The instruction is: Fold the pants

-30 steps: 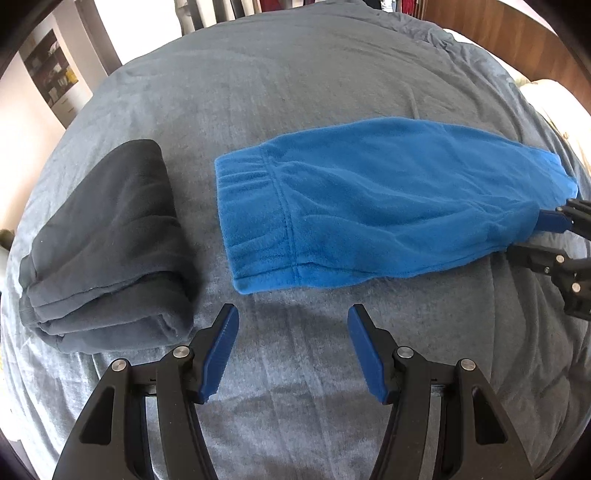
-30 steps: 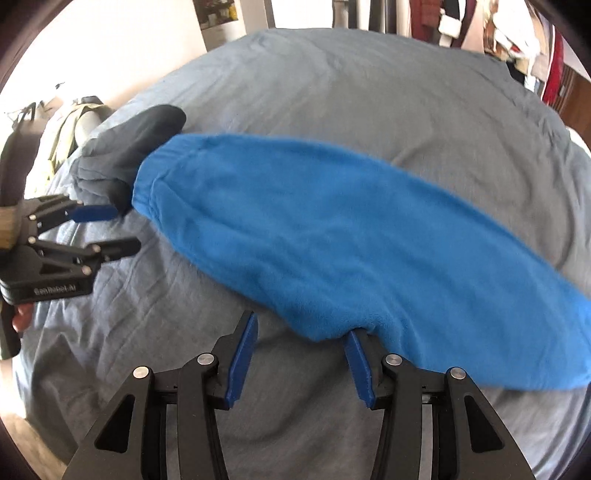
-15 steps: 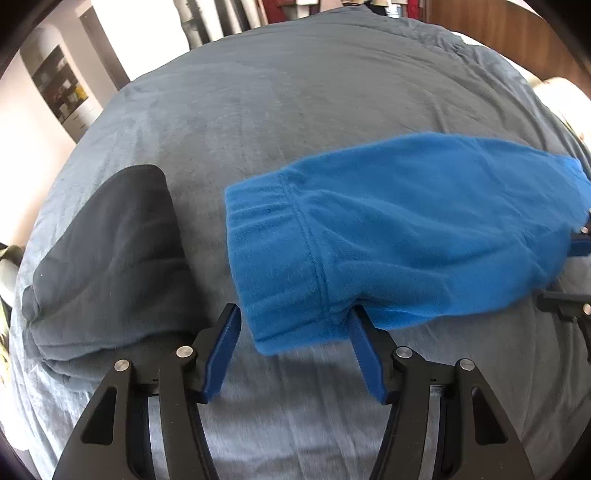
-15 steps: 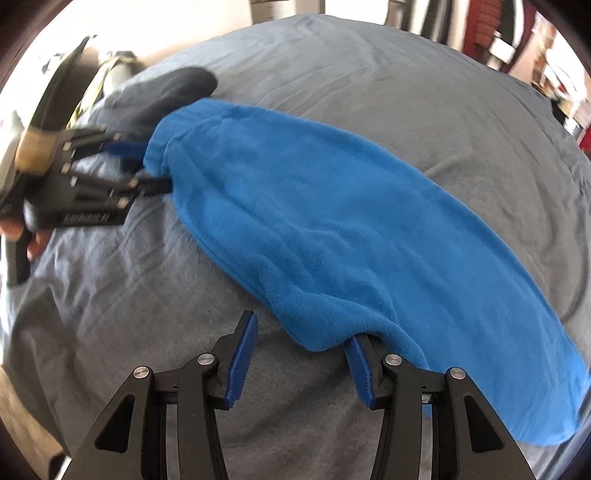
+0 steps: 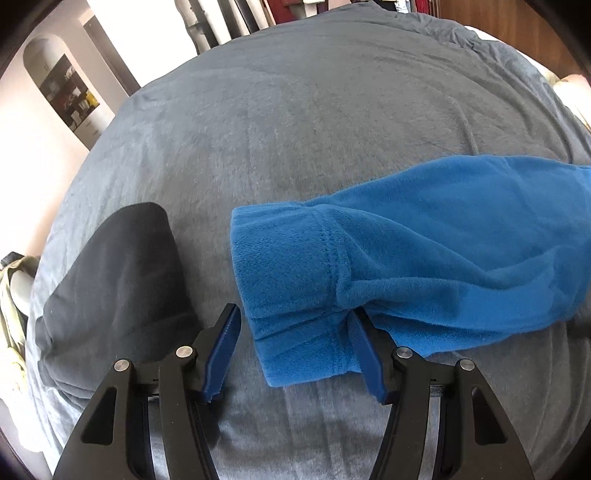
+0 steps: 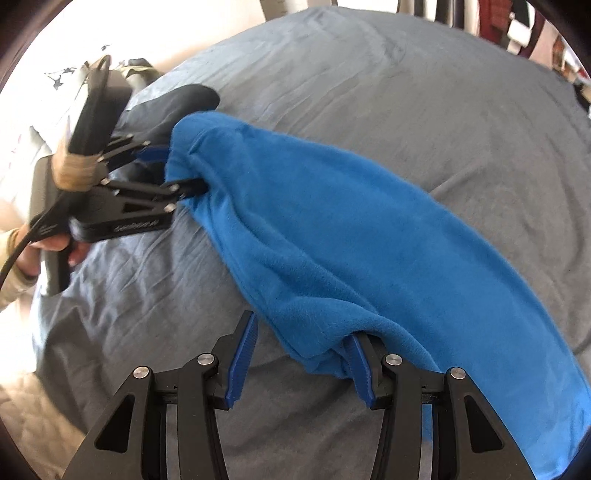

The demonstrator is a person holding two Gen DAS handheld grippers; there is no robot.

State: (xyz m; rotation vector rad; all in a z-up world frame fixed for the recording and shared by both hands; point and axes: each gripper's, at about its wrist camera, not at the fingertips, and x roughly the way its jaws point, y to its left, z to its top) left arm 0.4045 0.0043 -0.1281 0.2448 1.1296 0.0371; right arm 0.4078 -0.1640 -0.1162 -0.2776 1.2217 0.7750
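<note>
Blue fleece pants (image 5: 424, 266) lie folded lengthwise on a grey bed cover (image 5: 314, 110); they also show in the right wrist view (image 6: 351, 236). My left gripper (image 5: 293, 354) is open at the waistband end, its right finger under the fabric edge, the waistband corner between the jaws. It shows from the side in the right wrist view (image 6: 173, 173). My right gripper (image 6: 301, 363) is open at the pants' near edge, its right finger tucked under a lifted fold.
A folded dark grey garment (image 5: 114, 280) lies left of the waistband, also in the right wrist view (image 6: 181, 103). Hanging clothes stand beyond the far edge of the bed. A wooden board (image 5: 517, 26) is at the far right.
Both grippers have moved forward onto the pants' edge. Each right finger has slid under the fabric, which now bunches and lifts there. Jaws stay open.
</note>
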